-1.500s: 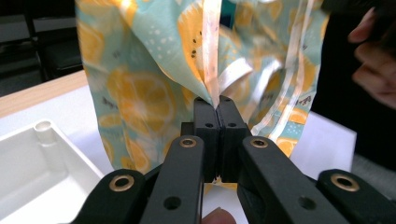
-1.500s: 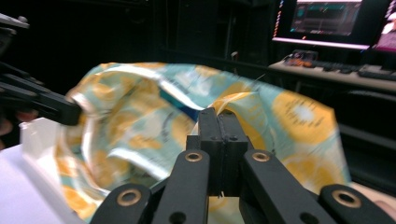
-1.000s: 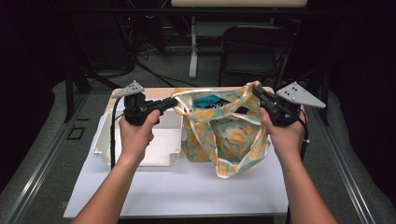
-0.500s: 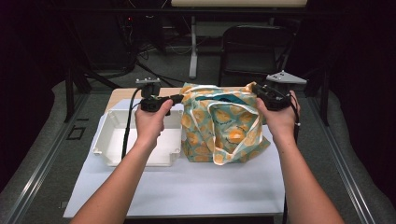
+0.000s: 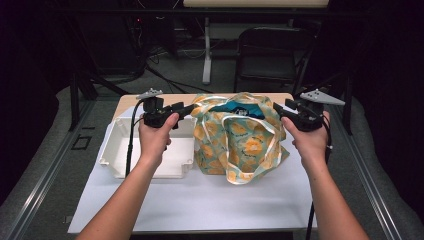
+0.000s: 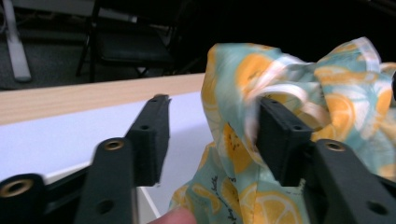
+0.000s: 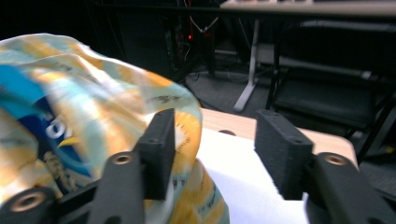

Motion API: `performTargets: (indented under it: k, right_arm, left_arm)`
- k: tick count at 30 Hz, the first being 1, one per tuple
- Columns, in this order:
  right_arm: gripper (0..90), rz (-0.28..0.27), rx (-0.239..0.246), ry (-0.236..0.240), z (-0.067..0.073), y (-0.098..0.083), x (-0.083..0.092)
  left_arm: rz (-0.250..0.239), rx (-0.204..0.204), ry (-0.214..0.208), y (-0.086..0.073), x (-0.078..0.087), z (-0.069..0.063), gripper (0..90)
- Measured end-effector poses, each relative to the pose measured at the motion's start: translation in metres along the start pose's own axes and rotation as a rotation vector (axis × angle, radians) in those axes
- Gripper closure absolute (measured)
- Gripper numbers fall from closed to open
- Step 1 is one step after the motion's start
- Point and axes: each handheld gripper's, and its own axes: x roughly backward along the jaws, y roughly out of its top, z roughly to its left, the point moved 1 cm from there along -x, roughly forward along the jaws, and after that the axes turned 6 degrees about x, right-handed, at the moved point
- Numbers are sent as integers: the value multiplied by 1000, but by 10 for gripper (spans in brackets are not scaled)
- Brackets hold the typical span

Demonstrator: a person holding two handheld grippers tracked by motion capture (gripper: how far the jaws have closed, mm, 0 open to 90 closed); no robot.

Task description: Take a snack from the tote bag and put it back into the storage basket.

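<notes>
A cloth bag [image 5: 240, 145] printed with orange slices on teal stands slumped on the white table cover [image 5: 200, 200]. A blue packet [image 5: 239, 108] shows in its mouth. My left gripper [image 5: 189, 108] is at the bag's left rim and my right gripper [image 5: 276, 108] at its right rim. Both jaws have just been opening and now stand apart. In the left gripper view [image 6: 212, 105] the bag's cloth [image 6: 243, 154] lies loose between the jaws, unpressed. In the right gripper view [image 7: 215, 119] the bag [image 7: 70, 88] bulges past the left jaw, and the gap holds nothing.
A white plastic bin [image 5: 120, 160] sits left of the bag, under my left hand. The wooden tabletop [image 5: 130, 102] shows past the white cover at the back. A black chair [image 5: 270, 55] and a table leg [image 5: 206, 50] stand behind the table.
Both hands have come down with the bag's rim. Both grippers went from shut on the rim to open, and the stretched bag mouth has slumped inward.
</notes>
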Motion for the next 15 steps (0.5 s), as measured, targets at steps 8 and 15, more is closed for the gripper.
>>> performTargets:
  k: [8,15]
  right_arm:
    - [379,-139,-29,-5,-3,-4,38]
    - [260,-114,26,144,24,-4,33]
  left_arm:
    - [-50,-83,-34,-1,16,-5,407]
    - [-44,-197,-189,-12,7,-29,316]
